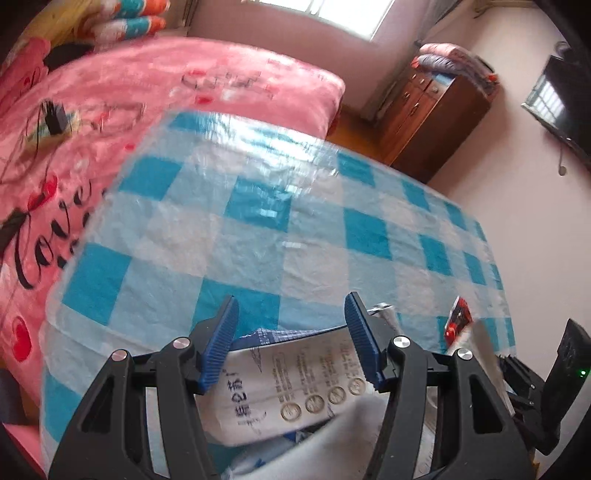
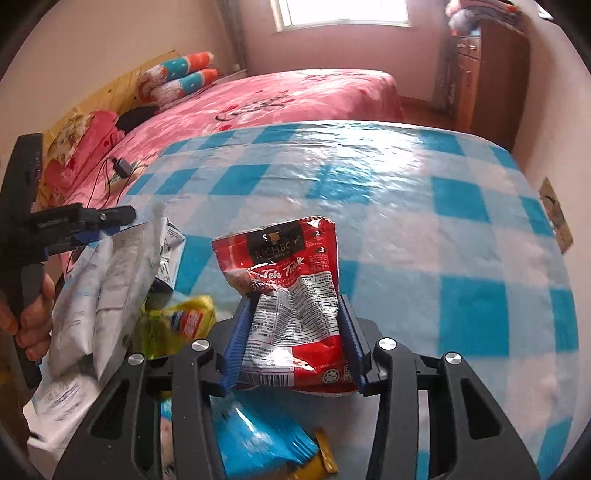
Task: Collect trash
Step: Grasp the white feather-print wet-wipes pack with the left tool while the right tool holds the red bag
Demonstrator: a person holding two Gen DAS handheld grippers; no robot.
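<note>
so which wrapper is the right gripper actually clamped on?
The red Teh Tarik sachet, pinched in the right gripper; the yellow packet and blue wrapper lie loose.

Both fisheye cameras sit close behind their own gripper, looking steeply down and forward over the blue-checked desk (image 1: 332, 229) toward the pink bed (image 2: 295, 96) and window (image 2: 343, 13). They share desk, bed and wooden cabinet (image 1: 436, 107); the right view catches the left gripper (image 2: 92, 221) at its left edge.
</note>
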